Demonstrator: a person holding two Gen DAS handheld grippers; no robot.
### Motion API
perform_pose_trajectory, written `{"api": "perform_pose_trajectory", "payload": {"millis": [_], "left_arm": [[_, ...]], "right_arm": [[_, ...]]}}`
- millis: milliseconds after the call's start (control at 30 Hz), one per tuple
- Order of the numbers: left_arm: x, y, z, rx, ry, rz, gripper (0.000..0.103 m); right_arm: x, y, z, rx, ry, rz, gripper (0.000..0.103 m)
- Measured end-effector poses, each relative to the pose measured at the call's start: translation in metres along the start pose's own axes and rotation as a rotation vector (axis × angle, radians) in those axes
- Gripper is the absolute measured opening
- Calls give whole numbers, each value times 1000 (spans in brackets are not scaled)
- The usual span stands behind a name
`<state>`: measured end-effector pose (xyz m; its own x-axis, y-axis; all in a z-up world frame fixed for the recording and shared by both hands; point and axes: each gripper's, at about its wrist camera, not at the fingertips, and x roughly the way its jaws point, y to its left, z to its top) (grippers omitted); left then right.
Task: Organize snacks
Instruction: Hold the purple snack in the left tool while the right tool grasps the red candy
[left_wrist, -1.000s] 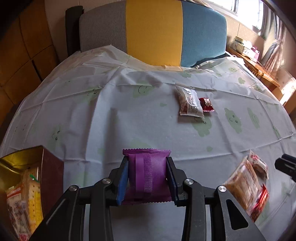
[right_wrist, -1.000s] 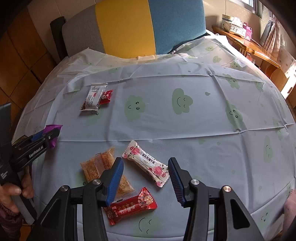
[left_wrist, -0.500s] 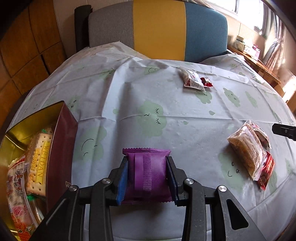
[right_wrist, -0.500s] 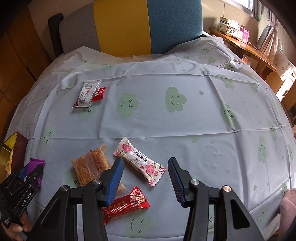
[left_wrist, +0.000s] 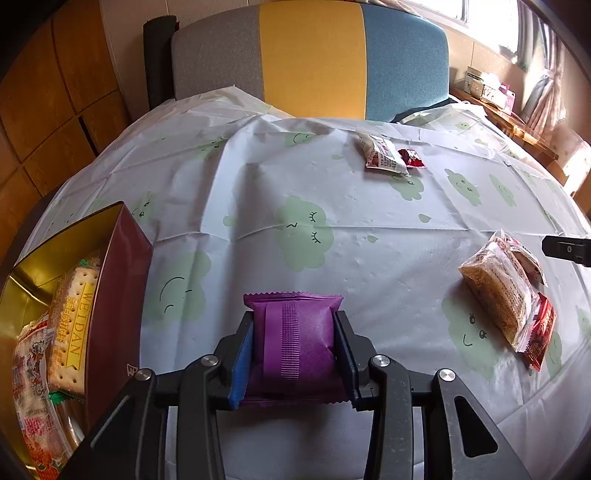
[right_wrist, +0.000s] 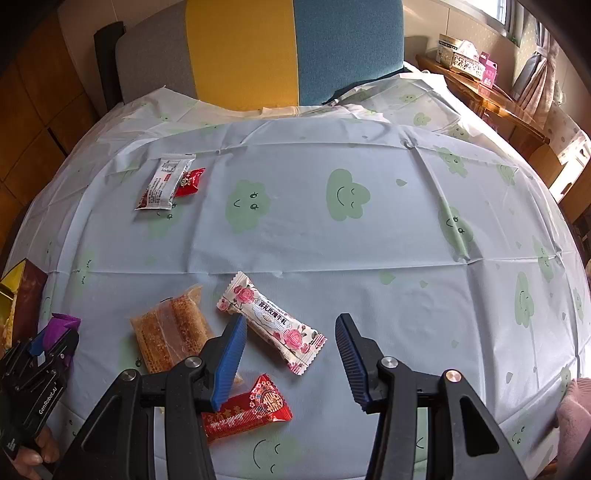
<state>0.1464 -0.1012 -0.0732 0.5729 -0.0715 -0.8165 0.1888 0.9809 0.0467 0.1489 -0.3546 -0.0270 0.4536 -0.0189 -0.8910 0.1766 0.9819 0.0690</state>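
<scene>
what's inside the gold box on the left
The gold box holds a Weidan cracker pack and a red-printed snack bag; anything beneath them is covered.

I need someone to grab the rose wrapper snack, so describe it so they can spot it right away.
On the cloud-print tablecloth, look at the near cluster of three snacks. The rose wrapper snack lies diagonally at its right, beside the clear-wrapped brown bar and above the red packet. It alone is white with pink roses.

**Snacks on the cloud-print table**

A table (right_wrist: 369, 258) under pale blue cloud-print plastic cloth carries a rose-patterned white wrapper (right_wrist: 271, 323), clear-wrapped brown cake (right_wrist: 170, 328), red foil packet (right_wrist: 247, 410), far white sachet (right_wrist: 164, 181) touching a small red packet (right_wrist: 190, 181), and dark red gold-lined box (left_wrist: 118, 295).
</scene>
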Motion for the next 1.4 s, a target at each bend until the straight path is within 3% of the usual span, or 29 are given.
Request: {"api": "perform_pose_trajectory", "payload": {"millis": [833,967,1167,1400], "left_arm": [[-10,4,-19,-17,-38,4,41],[-11,4,-20,-20,-42,2,41],[-11,6,-20,-28,-42,-10,41],[-10,5,-19,-26,-45,-10,42]], "right_arm": [[7,26,5,-36,7,162,51],[15,39,19,-43,17,184,51],[41,60,62,-6,15,216,39],[85,86,114,-9,29,164,39]]}}
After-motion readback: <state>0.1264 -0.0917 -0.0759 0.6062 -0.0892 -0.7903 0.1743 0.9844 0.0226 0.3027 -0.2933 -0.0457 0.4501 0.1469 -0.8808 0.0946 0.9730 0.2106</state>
